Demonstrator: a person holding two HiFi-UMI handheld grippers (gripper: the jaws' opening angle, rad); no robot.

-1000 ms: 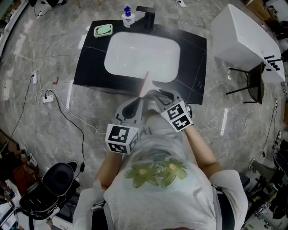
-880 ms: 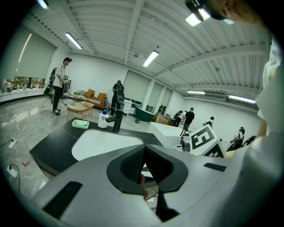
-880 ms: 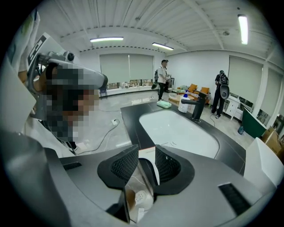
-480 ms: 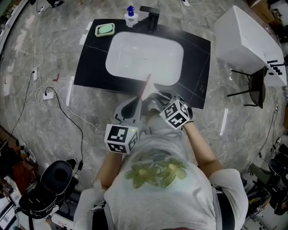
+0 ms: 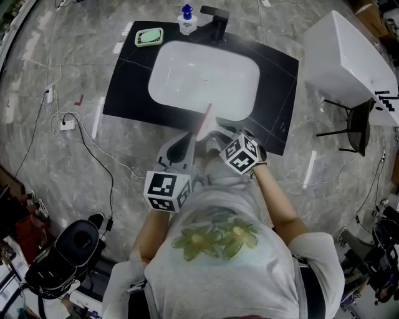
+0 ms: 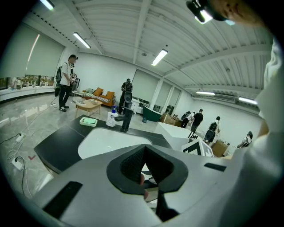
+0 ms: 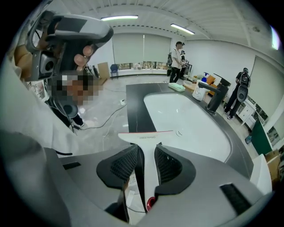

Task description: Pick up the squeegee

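The squeegee (image 7: pixel 146 153) has a white handle and a wide blade with a red edge. Its handle runs between the pads of my right gripper (image 7: pixel 146 162), which is shut on it. In the head view the squeegee blade (image 5: pixel 203 121) sticks out in front of the right gripper (image 5: pixel 215 136), over the front edge of the black counter (image 5: pixel 124 81). My left gripper (image 5: pixel 181 149) is held close beside it at chest height. In the left gripper view its jaws (image 6: pixel 143 155) meet at the tips with nothing held.
A white basin (image 5: pixel 202 78) is set in the counter, with a black faucet (image 5: pixel 218 15), a soap bottle (image 5: pixel 187 19) and a green soap dish (image 5: pixel 149 37) at the back. A white cabinet (image 5: pixel 349 56) and dark chair (image 5: pixel 355 124) stand right; cables (image 5: pixel 68 128) lie left.
The head view has shifted a little, so the counter sits slightly lower and to the right. The right gripper's marker cube has moved slightly left. Both grips are unchanged.
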